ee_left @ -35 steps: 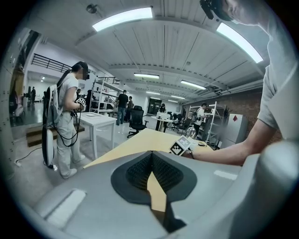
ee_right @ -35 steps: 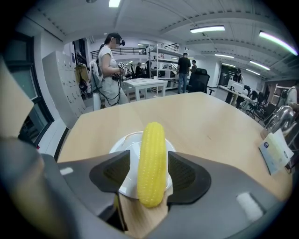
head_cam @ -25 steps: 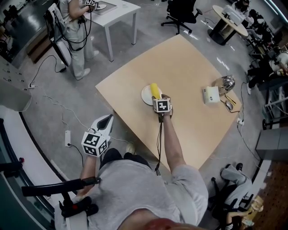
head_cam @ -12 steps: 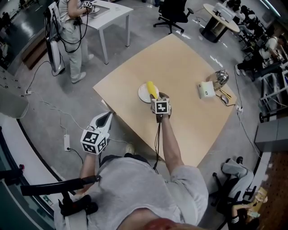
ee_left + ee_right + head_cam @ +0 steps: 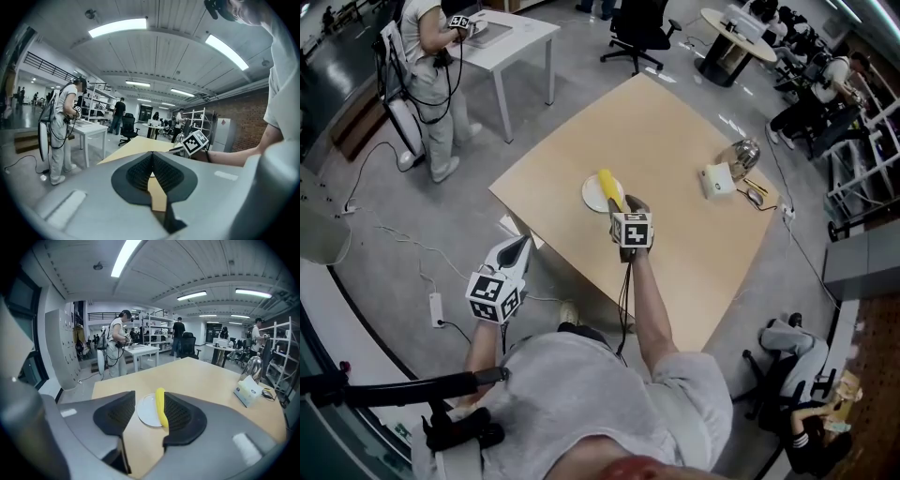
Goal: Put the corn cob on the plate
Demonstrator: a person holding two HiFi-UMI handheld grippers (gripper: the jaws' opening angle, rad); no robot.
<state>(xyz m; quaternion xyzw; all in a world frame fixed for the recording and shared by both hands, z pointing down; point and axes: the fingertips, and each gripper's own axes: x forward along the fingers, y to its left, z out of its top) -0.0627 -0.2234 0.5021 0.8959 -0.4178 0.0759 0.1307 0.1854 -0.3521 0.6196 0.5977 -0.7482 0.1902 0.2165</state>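
A yellow corn cob (image 5: 609,190) lies across a white plate (image 5: 592,195) on the wooden table (image 5: 675,122). My right gripper (image 5: 623,210) hovers just on the near side of the plate, raised off the table. It is open, its jaws have just been closing, and nothing is between them. The right gripper view looks past the gripper (image 5: 149,397) at the cob (image 5: 161,412) on the plate (image 5: 147,411), farther off and below. My left gripper (image 5: 523,246) hangs off the table's near left edge. Its jaws (image 5: 151,157) meet at the tips, with nothing in them.
A white tissue box (image 5: 714,180) and a shiny metal vessel (image 5: 741,153) stand at the table's right edge. A person stands by a white table (image 5: 502,33) at the back left. An office chair (image 5: 637,28) is behind. A power strip (image 5: 434,307) lies on the floor.
My right gripper has lifted and drawn back from the plate toward me. The corn cob stays on the plate. The left gripper has hardly moved.
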